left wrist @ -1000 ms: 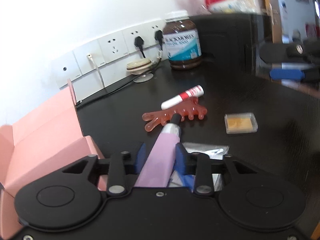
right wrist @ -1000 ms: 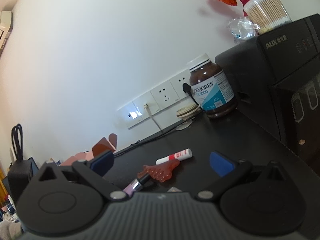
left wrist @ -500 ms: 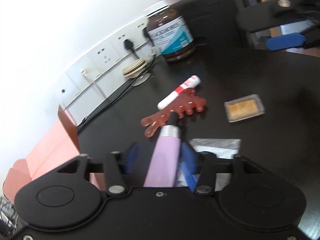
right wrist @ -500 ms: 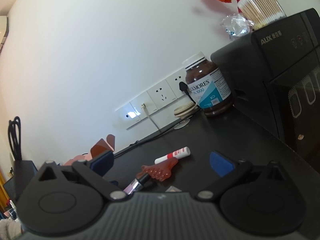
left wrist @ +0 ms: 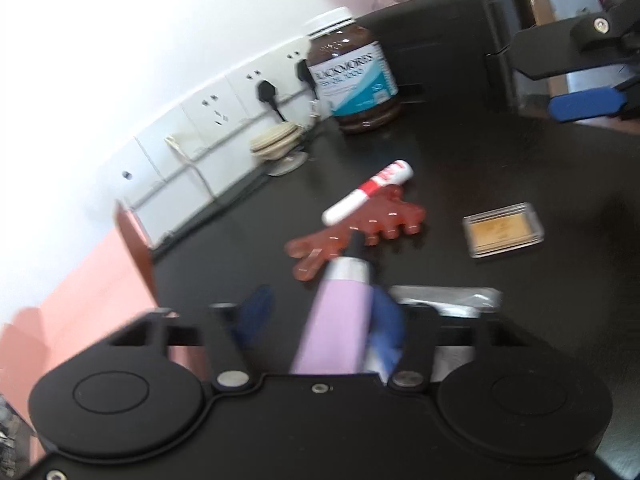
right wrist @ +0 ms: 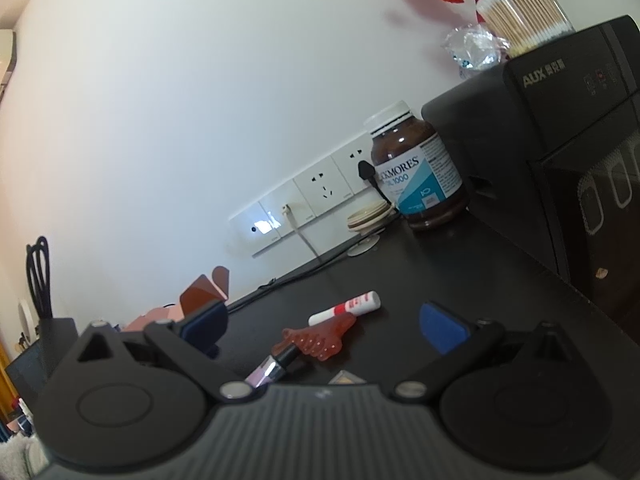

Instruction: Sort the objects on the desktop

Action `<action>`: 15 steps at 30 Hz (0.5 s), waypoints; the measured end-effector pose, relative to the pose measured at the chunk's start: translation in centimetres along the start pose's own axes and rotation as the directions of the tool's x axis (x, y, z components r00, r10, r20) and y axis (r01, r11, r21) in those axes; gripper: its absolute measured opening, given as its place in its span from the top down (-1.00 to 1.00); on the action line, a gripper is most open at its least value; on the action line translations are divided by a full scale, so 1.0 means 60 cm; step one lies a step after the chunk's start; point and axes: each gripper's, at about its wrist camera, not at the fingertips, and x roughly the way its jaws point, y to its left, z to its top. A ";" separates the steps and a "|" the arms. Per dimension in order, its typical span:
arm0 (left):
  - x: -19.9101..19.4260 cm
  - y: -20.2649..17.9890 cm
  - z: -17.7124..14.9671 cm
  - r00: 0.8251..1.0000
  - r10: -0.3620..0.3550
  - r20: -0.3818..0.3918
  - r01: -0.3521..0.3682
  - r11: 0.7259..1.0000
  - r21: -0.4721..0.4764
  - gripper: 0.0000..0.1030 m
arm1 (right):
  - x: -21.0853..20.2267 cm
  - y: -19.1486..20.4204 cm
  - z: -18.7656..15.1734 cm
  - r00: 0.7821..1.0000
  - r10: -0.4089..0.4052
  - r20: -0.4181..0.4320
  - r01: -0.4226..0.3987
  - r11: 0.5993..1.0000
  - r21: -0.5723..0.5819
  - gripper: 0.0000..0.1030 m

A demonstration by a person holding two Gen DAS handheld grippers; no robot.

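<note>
The left tongs (left wrist: 320, 320) have just been closing again, lilac tube (left wrist: 336, 328) between them but not clamped (left pad apart); right tongs (right wrist: 324, 328) gape empty. Marker (left wrist: 366, 192), comb (left wrist: 356, 236) and small case (left wrist: 503, 229) at centre frame remain unsorted on the desk (left wrist: 460, 168).

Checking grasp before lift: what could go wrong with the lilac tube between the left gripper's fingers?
On the left gripper, jaws have just been closing around the lilac tube, yet one blue pad shows a gap: it may twist or slip. Its black cap overlaps the translucent red hand-shaped piece; lifting may drag that.
</note>
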 end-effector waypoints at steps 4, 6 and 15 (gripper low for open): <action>-0.007 -0.020 -0.003 1.000 -0.010 0.021 0.009 0.999 0.042 0.48 | -0.003 0.000 -0.001 1.000 -0.001 0.004 0.001 1.000 0.001 -0.99; -0.011 -0.025 -0.005 0.999 -0.026 0.033 0.025 0.998 0.052 0.46 | -0.003 0.002 -0.001 1.000 -0.001 0.005 0.001 1.000 -0.004 -0.99; -0.021 -0.014 -0.009 0.994 -0.080 0.070 0.081 0.997 -0.006 0.69 | -0.004 0.003 -0.002 1.000 -0.002 0.009 0.002 1.000 -0.004 -0.99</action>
